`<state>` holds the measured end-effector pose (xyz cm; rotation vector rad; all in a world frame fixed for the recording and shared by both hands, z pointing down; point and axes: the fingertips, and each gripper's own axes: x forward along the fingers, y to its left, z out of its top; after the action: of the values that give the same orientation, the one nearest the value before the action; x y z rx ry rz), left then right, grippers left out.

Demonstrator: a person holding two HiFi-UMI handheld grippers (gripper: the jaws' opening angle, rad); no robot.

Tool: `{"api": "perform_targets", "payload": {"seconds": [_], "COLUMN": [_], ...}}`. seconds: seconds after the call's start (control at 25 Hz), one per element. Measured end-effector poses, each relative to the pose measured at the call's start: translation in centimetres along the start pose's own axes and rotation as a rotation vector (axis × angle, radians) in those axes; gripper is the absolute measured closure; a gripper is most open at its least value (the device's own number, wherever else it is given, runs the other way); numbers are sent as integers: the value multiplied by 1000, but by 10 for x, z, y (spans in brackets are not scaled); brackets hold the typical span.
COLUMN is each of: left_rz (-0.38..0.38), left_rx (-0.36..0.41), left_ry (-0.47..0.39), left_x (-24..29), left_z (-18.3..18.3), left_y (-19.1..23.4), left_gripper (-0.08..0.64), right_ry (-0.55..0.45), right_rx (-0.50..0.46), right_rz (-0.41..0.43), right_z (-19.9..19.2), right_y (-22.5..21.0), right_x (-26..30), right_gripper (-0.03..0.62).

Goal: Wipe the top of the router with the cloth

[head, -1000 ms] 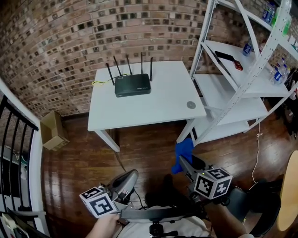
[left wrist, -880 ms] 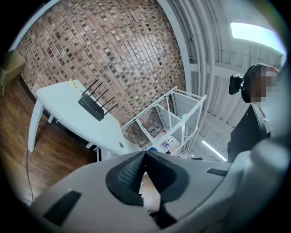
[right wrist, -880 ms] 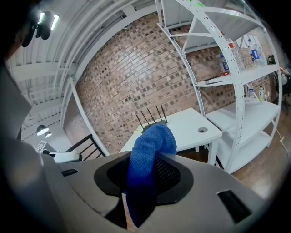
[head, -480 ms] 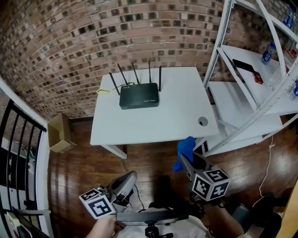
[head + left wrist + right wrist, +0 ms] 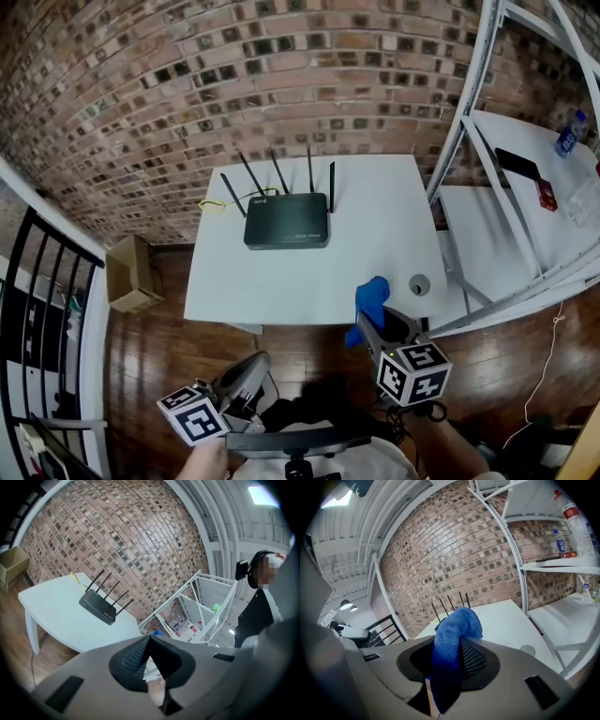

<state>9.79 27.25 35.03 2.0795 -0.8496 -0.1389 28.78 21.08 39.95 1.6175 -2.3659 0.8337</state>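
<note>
Cloth (image 5: 373, 295) sits clamped in the right gripper's (image 5: 367, 328) fingers near the table (image 5: 375, 234) edge, the left gripper's (image 5: 147, 641) fingers seemingly together on nothing, so wiping the unbraced mid-table router (image 5: 287, 231) could shove it or snag its antennas (image 5: 308, 169).

Black four-antenna router (image 5: 287, 232) sits on the white square tabletop (image 5: 375, 225), near its back edge, left of centre. Small round grey disc (image 5: 419, 284) lies by the front right corner. Your right gripper (image 5: 373, 328), blue cloth (image 5: 372, 296) in its jaws, is at the front edge, just left of the disc. Your left gripper (image 5: 253, 364) is before that edge, off the tabletop. White metal rack (image 5: 497, 253) stands right of the table, brown cardboard box (image 5: 131, 274) left.
</note>
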Motion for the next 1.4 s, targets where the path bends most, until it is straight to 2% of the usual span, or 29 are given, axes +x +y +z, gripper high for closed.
{"api": "perform_targets", "payload": {"seconds": [0.28, 0.8, 1.12, 1.4], "left_rz": [-21, -139, -218, -238], "left_rx": [26, 47, 44, 43], "left_ry": [-9, 142, 199, 191], "left_x": [23, 65, 72, 86], "left_z": [57, 202, 248, 261], "left_y": [47, 168, 208, 209], "left_gripper": [535, 535, 535, 535], "right_ry": [33, -5, -21, 2], "right_rx": [-46, -37, -86, -189], "right_rz": [-33, -272, -420, -462], "right_z": [20, 87, 109, 125], "right_y": [7, 33, 36, 19], "right_x": [67, 204, 251, 278], "right_gripper": [443, 443, 443, 443]}}
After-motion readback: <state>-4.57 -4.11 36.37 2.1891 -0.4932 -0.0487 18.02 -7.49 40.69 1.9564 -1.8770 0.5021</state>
